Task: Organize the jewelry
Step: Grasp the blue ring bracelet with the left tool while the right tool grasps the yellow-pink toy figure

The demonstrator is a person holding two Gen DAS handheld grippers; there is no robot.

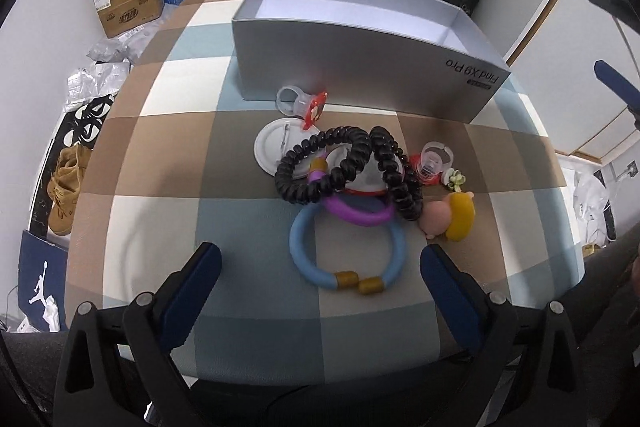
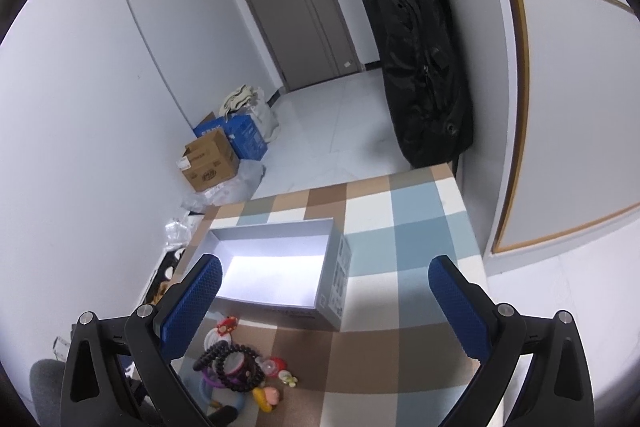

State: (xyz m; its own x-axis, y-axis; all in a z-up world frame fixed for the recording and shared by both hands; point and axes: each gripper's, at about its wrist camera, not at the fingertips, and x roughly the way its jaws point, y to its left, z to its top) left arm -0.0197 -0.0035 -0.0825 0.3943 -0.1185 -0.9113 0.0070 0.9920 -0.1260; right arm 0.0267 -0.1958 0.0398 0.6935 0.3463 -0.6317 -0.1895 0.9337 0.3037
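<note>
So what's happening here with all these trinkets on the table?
A person holds a two-finger gripper in each hand and is tidying jewelry. A tangle of pieces lies on the checked tablecloth: a blue bracelet, a purple bracelet, black beaded strands and some small toy rings. The left gripper is open and points down at the blue bracelet, without touching it. The right gripper is open too and holds nothing. The grey box behind the pile looks empty, so nothing has been put away yet.
</note>
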